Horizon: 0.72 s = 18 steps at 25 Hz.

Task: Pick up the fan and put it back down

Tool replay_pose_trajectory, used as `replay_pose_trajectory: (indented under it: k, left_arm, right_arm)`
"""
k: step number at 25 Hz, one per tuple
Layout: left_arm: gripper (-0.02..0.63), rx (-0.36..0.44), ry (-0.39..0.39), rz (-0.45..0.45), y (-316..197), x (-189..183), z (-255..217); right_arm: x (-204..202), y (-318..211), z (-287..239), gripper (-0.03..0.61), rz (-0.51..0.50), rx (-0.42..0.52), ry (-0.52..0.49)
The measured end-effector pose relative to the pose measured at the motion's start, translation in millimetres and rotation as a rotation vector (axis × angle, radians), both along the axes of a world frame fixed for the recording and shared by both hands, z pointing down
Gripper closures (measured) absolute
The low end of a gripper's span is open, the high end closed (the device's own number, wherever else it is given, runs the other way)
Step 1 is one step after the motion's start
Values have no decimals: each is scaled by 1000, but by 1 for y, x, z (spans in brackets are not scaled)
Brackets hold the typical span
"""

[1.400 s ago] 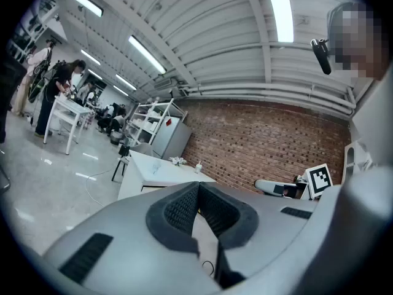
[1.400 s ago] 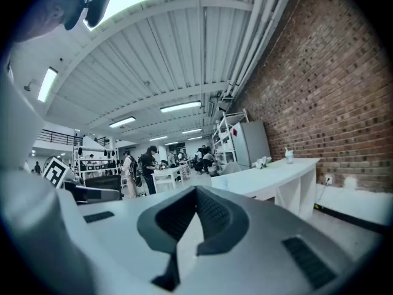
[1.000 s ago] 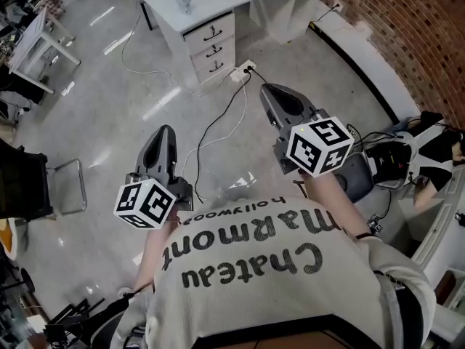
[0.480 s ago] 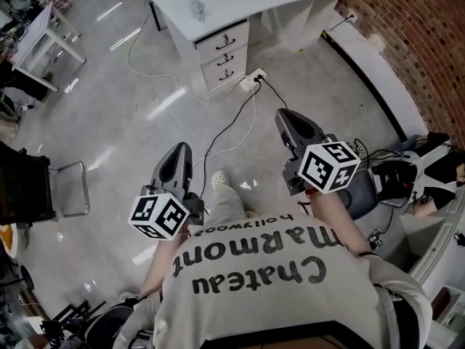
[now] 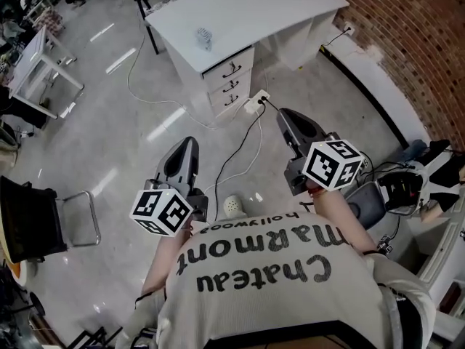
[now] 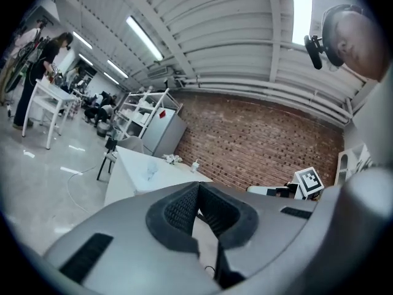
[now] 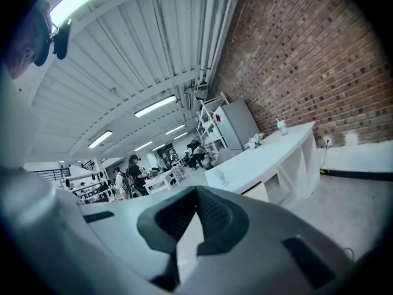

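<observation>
A small pale object [image 5: 204, 36] lies on the white desk [image 5: 254, 9] ahead; it is too small to tell whether it is the fan. It also shows on the desk top in the left gripper view [image 6: 149, 172] and the right gripper view [image 7: 223, 176]. My left gripper [image 5: 187, 148] and right gripper [image 5: 289, 117] are held out level over the floor, well short of the desk. Both are shut with nothing between the pads, as the left gripper view [image 6: 198, 209] and right gripper view [image 7: 193, 217] show.
The desk has a drawer unit [image 5: 231, 86] facing me, with a power strip [image 5: 256, 102] and cables [image 5: 240, 151] on the floor before it. A brick wall [image 5: 414, 42] runs along the right. A black chair [image 5: 36, 224] stands left, another white table [image 5: 36, 57] far left.
The person has walked toward the desk; it now sits lower and larger in the head view. Both grippers were carried forward with the body, still shut.
</observation>
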State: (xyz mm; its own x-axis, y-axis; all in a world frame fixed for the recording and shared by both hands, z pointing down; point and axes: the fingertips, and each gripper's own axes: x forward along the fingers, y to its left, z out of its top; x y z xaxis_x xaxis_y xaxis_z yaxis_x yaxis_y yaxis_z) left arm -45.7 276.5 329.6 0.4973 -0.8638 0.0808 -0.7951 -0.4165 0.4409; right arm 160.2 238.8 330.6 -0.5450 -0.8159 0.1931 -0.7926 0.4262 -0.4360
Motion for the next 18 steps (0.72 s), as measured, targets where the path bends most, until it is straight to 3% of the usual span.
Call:
replay_pose_trajectory:
  k: [10,14,18]
  left_arm:
    - [612,90,-11,-1,-61,-51,-36]
    - [612,59,26,-9,-74,-64,-23]
    - [612,-10,-6,-14,-77,-69,5]
  right_arm:
    - [-46,-53,-24,575,10,89,-9]
    - [-60,-65,-13,575,11,71,-27]
    - [-73,-71,14,575,-7,11,-15]
